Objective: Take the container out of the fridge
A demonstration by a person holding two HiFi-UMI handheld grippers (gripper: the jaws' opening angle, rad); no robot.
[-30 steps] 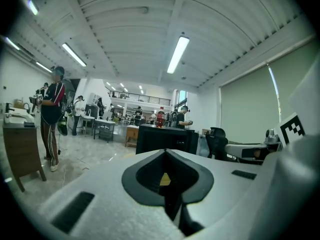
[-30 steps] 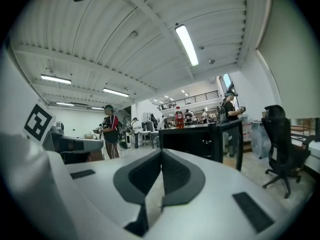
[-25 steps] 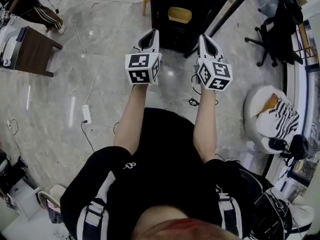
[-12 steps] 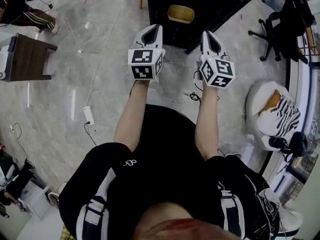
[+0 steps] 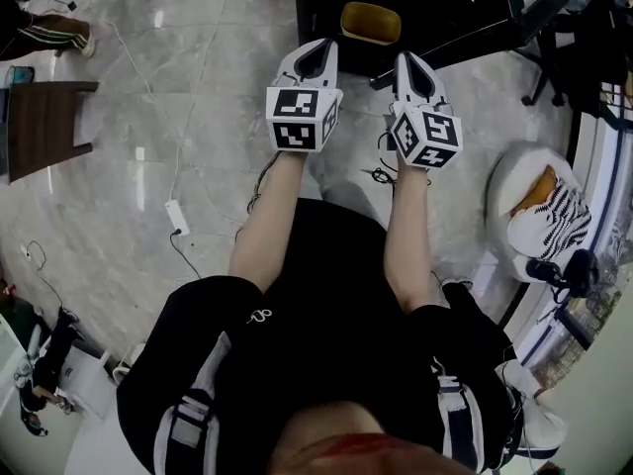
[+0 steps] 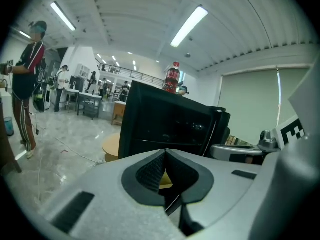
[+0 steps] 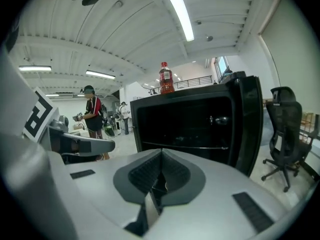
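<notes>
1. A yellow container point(image 5: 370, 23) is sitting inside a black mini fridge point(image 5: 321, 8) at the far end of the scene, low down near the fridge's front opening.
2. The fridge door point(image 7: 248, 124) is standing open on the right side, leaving the dark interior showing.
3. A red soft-drink bottle point(image 7: 165, 78) is standing upright on top of the fridge.
4. The left gripper point(image 5: 315, 47) is pointing at the fridge, just short of the container and not touching it. Its jaws are pressing together at the tips and holding nothing. In the left gripper view a sliver of yellow is showing through the small gap behind the closed tips.
5. The right gripper point(image 5: 409, 59) is hovering beside the left one, level with it, also aiming at the fridge opening. Its jaws are likewise meeting at the tips with nothing between them.
6. The person is standing on a pale marble floor point(image 5: 198, 87), both bare forearms reaching forward.
7. A black office chair point(image 7: 282, 134) is standing to the right of the fridge.
8. A dark wooden table point(image 5: 45, 127) is standing at the far left, and a white power strip point(image 5: 176, 217) is lying on the floor nearer in.
9. Another person point(image 6: 27, 84) is standing in the background on the left.
</notes>
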